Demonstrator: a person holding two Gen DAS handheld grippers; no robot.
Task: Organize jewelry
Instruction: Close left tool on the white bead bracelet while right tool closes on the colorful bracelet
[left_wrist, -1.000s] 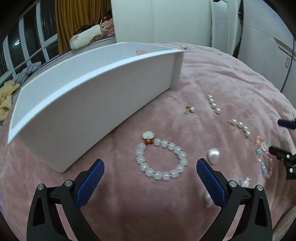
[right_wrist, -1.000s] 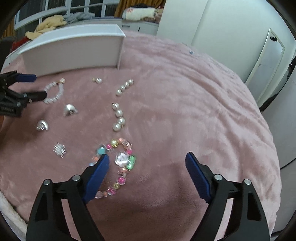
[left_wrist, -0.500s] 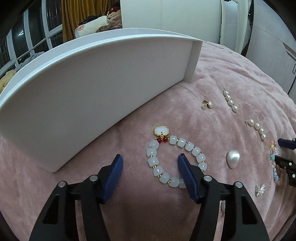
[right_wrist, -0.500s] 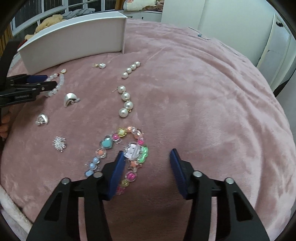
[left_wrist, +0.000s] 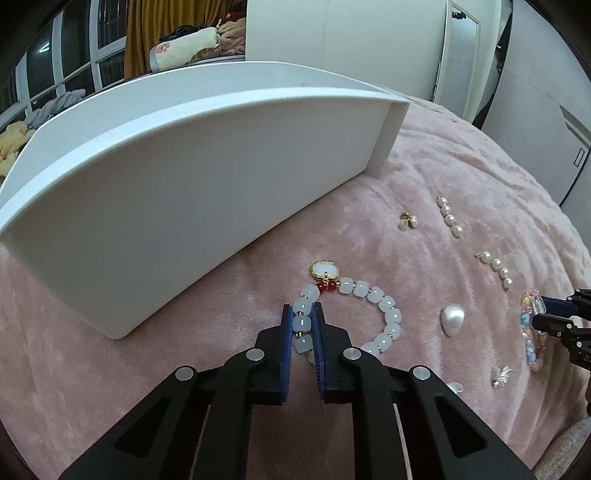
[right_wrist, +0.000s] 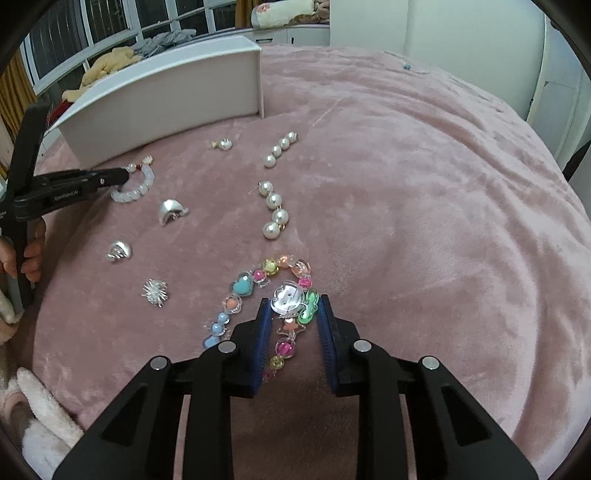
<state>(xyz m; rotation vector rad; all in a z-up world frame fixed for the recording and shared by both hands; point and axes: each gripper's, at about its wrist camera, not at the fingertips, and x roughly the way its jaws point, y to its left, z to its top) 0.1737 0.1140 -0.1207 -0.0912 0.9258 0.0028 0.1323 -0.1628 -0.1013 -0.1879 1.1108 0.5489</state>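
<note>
A white bead bracelet (left_wrist: 384, 304) with a gold-rimmed charm lies on the pink blanket (left_wrist: 443, 155), just in front of a white open box (left_wrist: 184, 184). My left gripper (left_wrist: 301, 310) is shut on its left side, with beads pinched between the blue pads; the right wrist view shows this gripper (right_wrist: 125, 175) on the bracelet (right_wrist: 136, 192) too. A colourful bead bracelet (right_wrist: 243, 286) lies nearer the blanket's edge. My right gripper (right_wrist: 294, 300) is closing, and its pads touch the bracelet's clear charm and green bead on both sides.
Loose on the blanket lie two pearl strands (right_wrist: 275, 210) (right_wrist: 280, 147), a pearl stud (right_wrist: 223, 144), two silver shell-shaped pieces (right_wrist: 171, 210) (right_wrist: 118, 251) and a spiky silver brooch (right_wrist: 155, 291). A hand (right_wrist: 33, 254) holds the left gripper's handle. The box (right_wrist: 166, 107) stands behind.
Both grippers went from wide open to closed. The left one came forward and down onto the white bracelet; the right one closed around the colourful bracelet's charm.
</note>
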